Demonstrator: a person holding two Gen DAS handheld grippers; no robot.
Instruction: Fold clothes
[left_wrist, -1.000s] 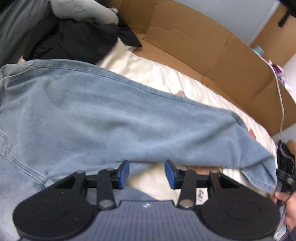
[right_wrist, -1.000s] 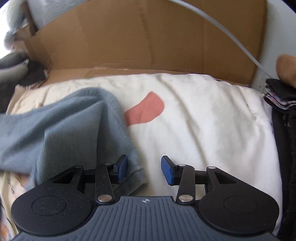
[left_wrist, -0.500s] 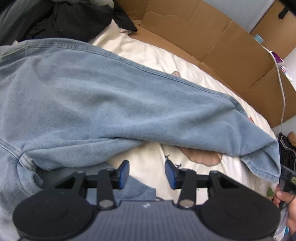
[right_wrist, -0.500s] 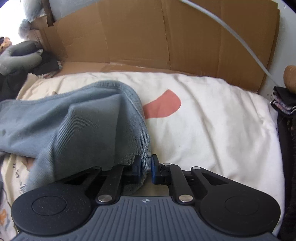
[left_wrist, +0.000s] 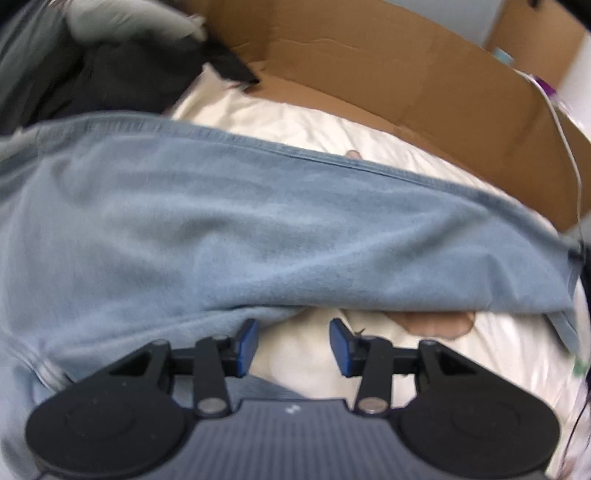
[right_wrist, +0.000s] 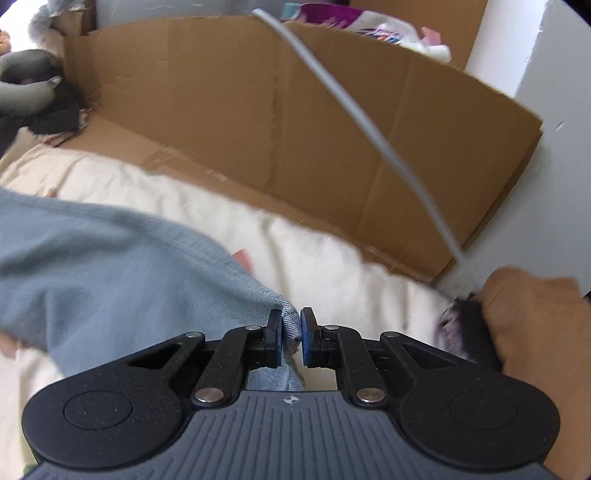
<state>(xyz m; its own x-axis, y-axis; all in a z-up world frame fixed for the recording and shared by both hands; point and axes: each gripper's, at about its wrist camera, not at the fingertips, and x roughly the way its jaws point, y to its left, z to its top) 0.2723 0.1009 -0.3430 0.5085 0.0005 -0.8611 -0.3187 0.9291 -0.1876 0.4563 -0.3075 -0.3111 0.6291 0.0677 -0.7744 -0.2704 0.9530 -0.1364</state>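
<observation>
Light blue jeans (left_wrist: 229, 236) lie stretched across a cream bed sheet (left_wrist: 325, 133), one leg running off to the right. My left gripper (left_wrist: 293, 345) stands open just below the folded edge of that leg, with bare sheet between its blue pads. In the right wrist view my right gripper (right_wrist: 291, 332) is shut on the hem of the jeans (right_wrist: 110, 273), and the denim rises off the sheet (right_wrist: 325, 266) up to the pads.
Brown cardboard (left_wrist: 388, 74) (right_wrist: 258, 118) lines the far side of the bed. Dark and grey clothes (left_wrist: 92, 66) are piled at the far left. A white cable (right_wrist: 369, 129) crosses the cardboard. A brown stuffed object (right_wrist: 535, 332) and dark items sit right of my right gripper.
My right gripper closed on the jeans hem and lifted it off the sheet toward the right. The left gripper stayed open and moved closer to the leg's lower edge.
</observation>
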